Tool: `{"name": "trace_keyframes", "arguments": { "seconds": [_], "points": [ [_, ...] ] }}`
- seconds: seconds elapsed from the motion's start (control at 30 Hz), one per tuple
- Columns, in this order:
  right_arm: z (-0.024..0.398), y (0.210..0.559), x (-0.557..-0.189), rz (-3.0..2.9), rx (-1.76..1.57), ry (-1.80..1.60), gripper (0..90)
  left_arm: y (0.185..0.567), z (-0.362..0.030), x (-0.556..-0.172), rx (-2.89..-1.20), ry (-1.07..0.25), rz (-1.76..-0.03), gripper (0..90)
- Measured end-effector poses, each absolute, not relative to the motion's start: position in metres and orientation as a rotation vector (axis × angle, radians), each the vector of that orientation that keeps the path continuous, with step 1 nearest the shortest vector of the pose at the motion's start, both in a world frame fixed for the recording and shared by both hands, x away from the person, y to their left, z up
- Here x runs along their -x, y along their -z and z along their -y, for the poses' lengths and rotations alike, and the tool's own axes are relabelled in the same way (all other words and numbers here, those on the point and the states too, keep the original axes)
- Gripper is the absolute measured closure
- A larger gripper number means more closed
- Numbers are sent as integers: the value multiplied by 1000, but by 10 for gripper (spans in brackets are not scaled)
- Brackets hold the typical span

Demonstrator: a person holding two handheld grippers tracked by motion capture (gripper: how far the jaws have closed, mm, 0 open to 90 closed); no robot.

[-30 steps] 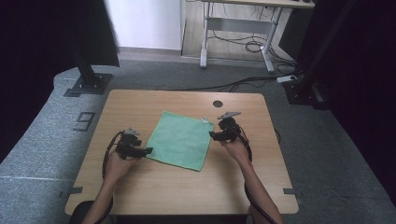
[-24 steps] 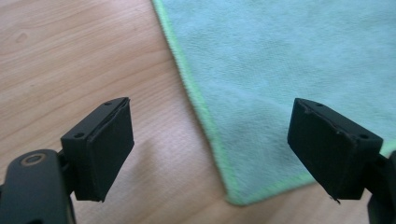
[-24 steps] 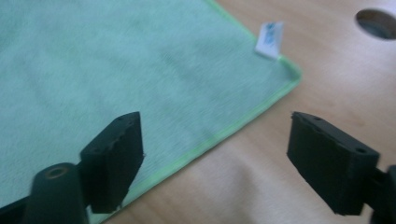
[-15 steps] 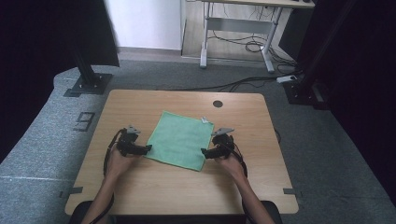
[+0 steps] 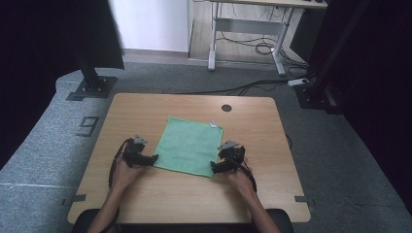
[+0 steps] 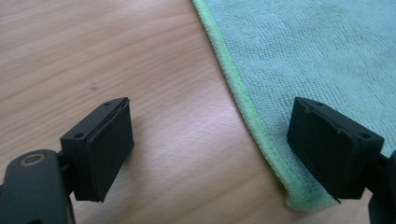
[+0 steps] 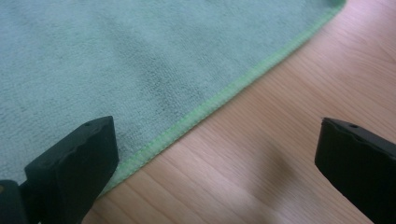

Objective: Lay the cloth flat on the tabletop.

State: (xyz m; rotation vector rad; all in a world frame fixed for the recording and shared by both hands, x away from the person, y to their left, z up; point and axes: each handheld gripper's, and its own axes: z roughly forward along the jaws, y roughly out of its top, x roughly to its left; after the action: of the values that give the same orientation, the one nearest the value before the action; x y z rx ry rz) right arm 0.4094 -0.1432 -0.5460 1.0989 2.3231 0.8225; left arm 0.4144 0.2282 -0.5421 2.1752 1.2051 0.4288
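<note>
High view, cloth: a green cloth (image 5: 190, 144) lies flat mid-counter (image 5: 145, 109), one gripper at each near corner.
Left gripper: the left gripper (image 5: 153, 158) sits at the near left corner, its jaws standing wide with nothing clamped; in the left gripper view the cloth (image 6: 322, 56) lies to the right, its hem running between the jaws and the corner under the right one.
Right gripper: the right gripper (image 5: 214, 168) sits at the near right corner, its jaws having just been opening to full spread, empty; in the right gripper view the hem (image 7: 219, 100) runs diagonally between the jaws, with one jaw over cloth and the other over bare wood.
Nearer hand: neither; each is just beside its own corner.
Hard to tell: whether any jaw touches the cloth; the right corner tip is cut off from the right gripper view; a small white tag (image 5: 213, 124) at the far corner is too small to read.
</note>
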Motion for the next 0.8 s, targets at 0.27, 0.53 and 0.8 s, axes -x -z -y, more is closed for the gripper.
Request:
{"name": "trace_keyframes", "arguments": {
  "seconds": [0.27, 0.53, 0.8],
  "points": [
    [164, 547, -407, -2308, -1157, -835, 9, 541, -209, -402, -2220, -407, -1135, 142],
    [179, 547, -401, -2293, -1181, -824, 12, 542, -197, -386, -2227, -386, -1103, 141],
    [187, 547, -398, -2275, -1200, -818, 5, 543, -189, -371, -2228, -385, -1078, 141]
  ]
}}
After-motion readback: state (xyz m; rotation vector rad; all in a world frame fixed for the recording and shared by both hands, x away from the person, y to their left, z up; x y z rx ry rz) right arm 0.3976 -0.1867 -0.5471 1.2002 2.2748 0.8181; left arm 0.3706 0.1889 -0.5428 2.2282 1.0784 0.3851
